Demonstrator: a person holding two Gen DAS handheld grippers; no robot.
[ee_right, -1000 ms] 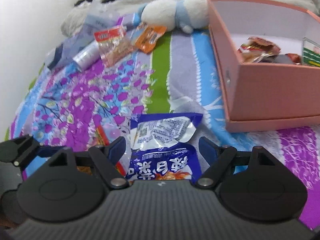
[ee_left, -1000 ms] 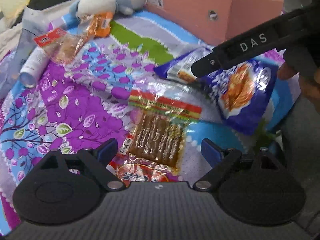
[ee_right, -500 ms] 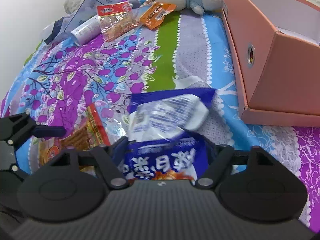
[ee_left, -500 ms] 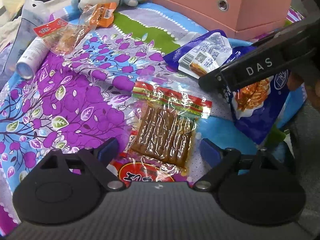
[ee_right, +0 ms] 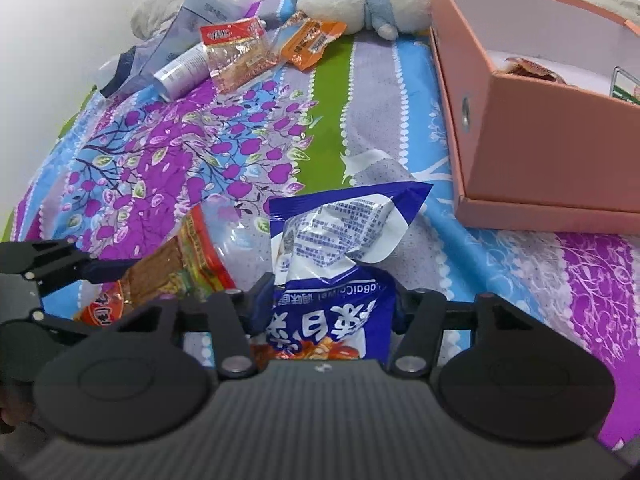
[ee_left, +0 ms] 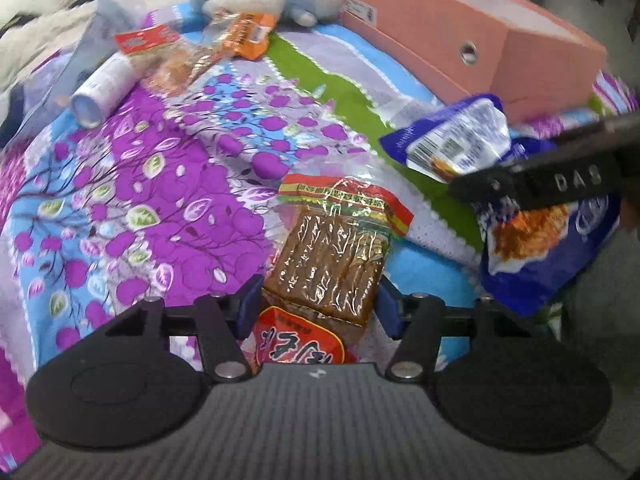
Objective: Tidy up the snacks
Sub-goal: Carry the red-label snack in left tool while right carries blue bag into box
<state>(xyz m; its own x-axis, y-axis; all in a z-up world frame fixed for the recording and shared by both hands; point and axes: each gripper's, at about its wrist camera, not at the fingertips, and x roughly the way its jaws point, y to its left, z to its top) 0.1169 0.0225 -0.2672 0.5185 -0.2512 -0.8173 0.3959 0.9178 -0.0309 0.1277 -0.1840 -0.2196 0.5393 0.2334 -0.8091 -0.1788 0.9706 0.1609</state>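
My left gripper (ee_left: 318,308) is shut on a clear packet of brown spicy strips (ee_left: 332,256) with a red label, lifted a little off the bedspread; the packet also shows in the right wrist view (ee_right: 160,276). My right gripper (ee_right: 330,312) is shut on a blue snack bag (ee_right: 336,248), which hangs at the right of the left wrist view (ee_left: 520,236). The pink box (ee_right: 552,148) stands at the right, open, with several snacks inside. A red-topped clear packet (ee_right: 236,52) and an orange packet (ee_right: 310,42) lie far back.
A flowered purple, blue and green bedspread (ee_right: 192,152) covers the surface. A white and blue plush toy (ee_right: 360,0) lies at the back beside the box. A white tube (ee_right: 180,72) and plastic bags (ee_right: 200,12) lie at the back left, near a white wall.
Both grippers closed on their packets: the left on the brown strips, the right on the blue bag. Both packets rose off the bedspread.
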